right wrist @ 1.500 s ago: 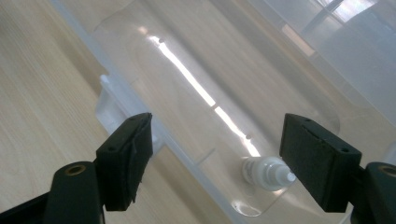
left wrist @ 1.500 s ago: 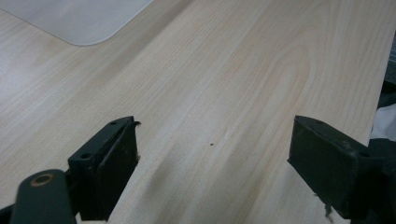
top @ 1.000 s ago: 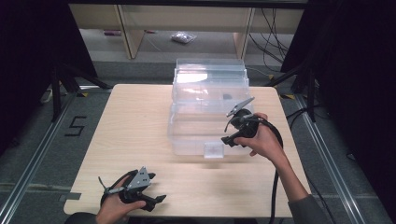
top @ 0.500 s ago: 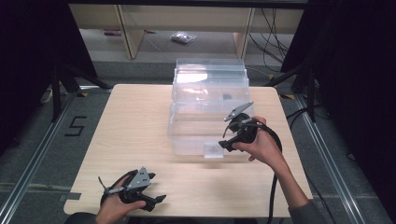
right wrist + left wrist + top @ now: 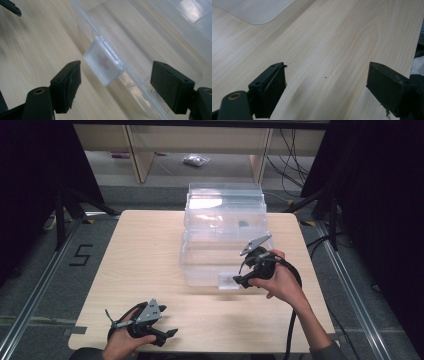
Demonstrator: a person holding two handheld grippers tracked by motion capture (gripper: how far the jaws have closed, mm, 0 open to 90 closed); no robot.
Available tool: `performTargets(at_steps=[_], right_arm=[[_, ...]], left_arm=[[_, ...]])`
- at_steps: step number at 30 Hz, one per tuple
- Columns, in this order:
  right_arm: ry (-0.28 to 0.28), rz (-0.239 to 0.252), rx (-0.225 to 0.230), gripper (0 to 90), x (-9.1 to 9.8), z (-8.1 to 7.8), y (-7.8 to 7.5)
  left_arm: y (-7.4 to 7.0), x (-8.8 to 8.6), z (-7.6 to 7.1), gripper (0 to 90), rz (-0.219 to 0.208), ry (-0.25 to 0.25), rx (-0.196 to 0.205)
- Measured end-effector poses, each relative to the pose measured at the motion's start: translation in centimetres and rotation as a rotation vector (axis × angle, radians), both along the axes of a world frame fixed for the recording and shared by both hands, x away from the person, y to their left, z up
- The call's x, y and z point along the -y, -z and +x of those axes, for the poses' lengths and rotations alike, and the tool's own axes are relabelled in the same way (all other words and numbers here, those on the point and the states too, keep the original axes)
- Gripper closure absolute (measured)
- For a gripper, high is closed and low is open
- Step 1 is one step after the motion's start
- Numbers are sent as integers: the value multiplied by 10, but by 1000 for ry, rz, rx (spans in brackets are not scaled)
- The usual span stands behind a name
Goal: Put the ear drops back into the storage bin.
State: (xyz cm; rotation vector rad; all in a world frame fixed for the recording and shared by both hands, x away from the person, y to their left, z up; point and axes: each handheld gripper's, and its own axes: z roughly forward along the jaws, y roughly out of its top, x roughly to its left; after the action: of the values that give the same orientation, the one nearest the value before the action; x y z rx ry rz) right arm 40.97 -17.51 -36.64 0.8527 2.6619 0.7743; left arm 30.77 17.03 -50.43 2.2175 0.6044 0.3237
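With its jaws spread wide, the right gripper (image 5: pixel 115 85) frames the latch tab (image 5: pixel 103 63) of the clear box (image 5: pixel 223 237) just ahead; closing off-centre could slip off it, while the left gripper (image 5: pixel 325 87) waits open above bare table (image 5: pixel 342 37).

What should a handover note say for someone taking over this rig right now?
Right tongs: open, aimed at the latch tab on the near edge of the clear box, jaws either side of it but not touching.
Left tongs: open, holding nothing, low over the table near its front left corner, well away from the box.
Box: mid-table, toward the far side, lid down; something small and dark shows inside, too unclear to name.
Done: right tongs lined up with the tab.
Left: probably close on the tab and work the latch; the left tongs may need to steady the box.
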Motion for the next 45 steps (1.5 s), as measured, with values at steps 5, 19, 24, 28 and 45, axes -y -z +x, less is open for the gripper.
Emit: performTargets(at_steps=[5,19,24,28,45], right_arm=[[-1,7,-18,236,1,-3,5],[22,37,-4,210,8,-19,14],[11,48,24,213,7,-27,17],[-21,43,25,215,7,-30,19],[-24,55,24,221,11,-45,34]], left_arm=[[0,0,0,150,-1,-1,0],[0,0,0,150,1,-1,-4],[0,0,0,150,2,-1,-4],[1,0,-1,151,-7,-12,-10],[-1,0,0,151,-4,3,-6]])
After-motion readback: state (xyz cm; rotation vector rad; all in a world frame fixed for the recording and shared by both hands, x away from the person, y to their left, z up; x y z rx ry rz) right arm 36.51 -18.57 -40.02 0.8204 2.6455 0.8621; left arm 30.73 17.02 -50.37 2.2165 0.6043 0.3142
